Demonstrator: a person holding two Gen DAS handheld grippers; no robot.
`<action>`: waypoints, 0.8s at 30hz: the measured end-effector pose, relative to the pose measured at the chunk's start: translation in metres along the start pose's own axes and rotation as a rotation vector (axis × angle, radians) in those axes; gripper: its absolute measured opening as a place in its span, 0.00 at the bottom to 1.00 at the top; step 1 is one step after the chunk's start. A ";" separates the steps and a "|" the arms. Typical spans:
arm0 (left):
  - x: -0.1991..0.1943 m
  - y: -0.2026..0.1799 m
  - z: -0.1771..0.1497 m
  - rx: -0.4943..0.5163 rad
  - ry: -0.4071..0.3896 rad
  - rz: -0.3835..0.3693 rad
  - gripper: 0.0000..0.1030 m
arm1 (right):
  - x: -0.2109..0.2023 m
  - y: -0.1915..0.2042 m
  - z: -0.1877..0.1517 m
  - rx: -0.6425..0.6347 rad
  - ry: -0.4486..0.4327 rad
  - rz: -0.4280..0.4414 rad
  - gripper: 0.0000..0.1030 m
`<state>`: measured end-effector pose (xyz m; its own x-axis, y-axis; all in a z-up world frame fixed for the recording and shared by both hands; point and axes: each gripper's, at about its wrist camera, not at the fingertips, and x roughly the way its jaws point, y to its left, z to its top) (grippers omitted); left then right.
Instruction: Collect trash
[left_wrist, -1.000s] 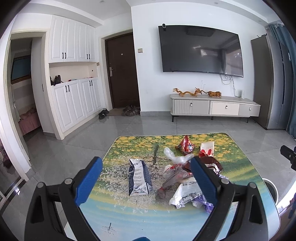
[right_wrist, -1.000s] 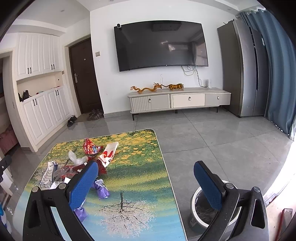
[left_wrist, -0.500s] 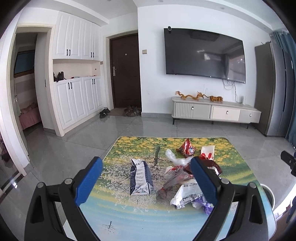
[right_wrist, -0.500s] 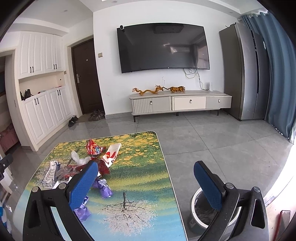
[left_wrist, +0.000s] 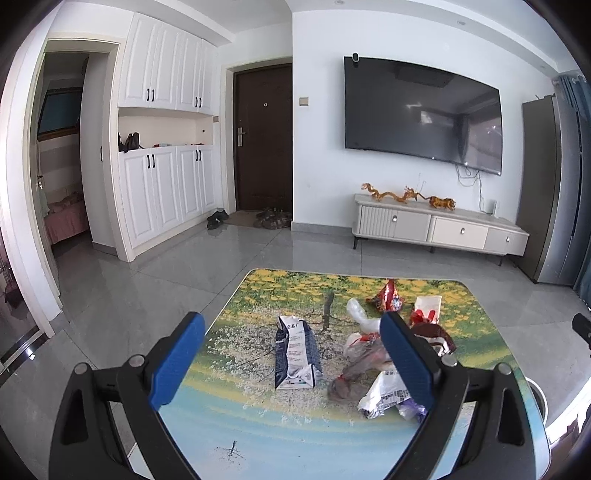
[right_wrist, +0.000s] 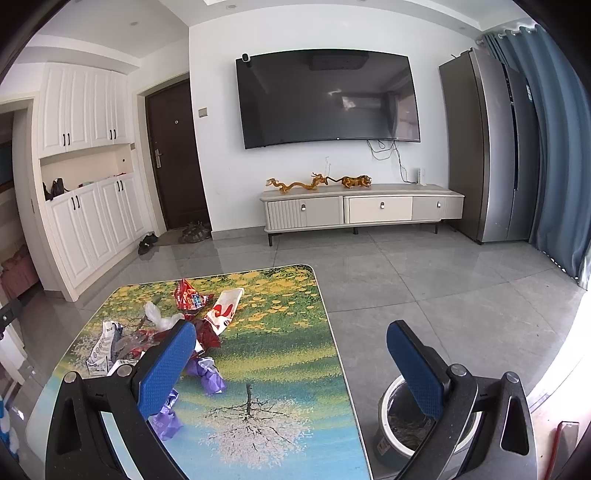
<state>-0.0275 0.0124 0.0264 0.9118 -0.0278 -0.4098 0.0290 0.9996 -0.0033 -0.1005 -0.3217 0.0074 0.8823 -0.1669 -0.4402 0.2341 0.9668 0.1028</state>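
A pile of trash lies on a table (left_wrist: 258, 435) with a printed landscape top. In the left wrist view I see a blue-and-white carton (left_wrist: 295, 352), a red snack wrapper (left_wrist: 386, 297), a white-and-red packet (left_wrist: 426, 310), clear plastic (left_wrist: 360, 315) and a crumpled white wrapper (left_wrist: 384, 395). My left gripper (left_wrist: 291, 363) is open above the near side of the table, empty. My right gripper (right_wrist: 291, 367) is open and empty over the table's right edge (right_wrist: 334, 350). Purple wrappers (right_wrist: 208, 376) lie near its left finger (right_wrist: 166, 365). A round bin (right_wrist: 402, 424) stands on the floor, partly behind the right finger.
A grey tiled floor (right_wrist: 424, 288) surrounds the table. A TV console (right_wrist: 362, 210) stands at the far wall under a large TV (right_wrist: 328, 99). A fridge (right_wrist: 491, 147) and blue curtain (right_wrist: 554, 147) are at the right, white cabinets (left_wrist: 166, 184) and a dark door (left_wrist: 262, 140) at the left.
Both views have tilted slightly upward and drawn back a little, so the table sits lower in frame. Both grippers stay open. The trash has not moved.
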 end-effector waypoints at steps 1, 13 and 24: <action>0.001 0.000 -0.001 0.003 0.005 -0.008 0.93 | 0.000 0.000 0.000 -0.001 0.000 0.004 1.00; 0.026 -0.022 -0.025 0.058 0.117 -0.120 0.93 | 0.014 -0.011 -0.008 0.020 0.035 0.024 1.00; 0.052 -0.038 -0.046 0.107 0.216 -0.243 0.92 | 0.042 -0.012 -0.018 0.012 0.104 0.047 0.99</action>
<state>-0.0001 -0.0265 -0.0365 0.7653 -0.2513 -0.5926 0.2884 0.9569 -0.0333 -0.0736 -0.3368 -0.0285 0.8452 -0.0996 -0.5251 0.1990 0.9705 0.1363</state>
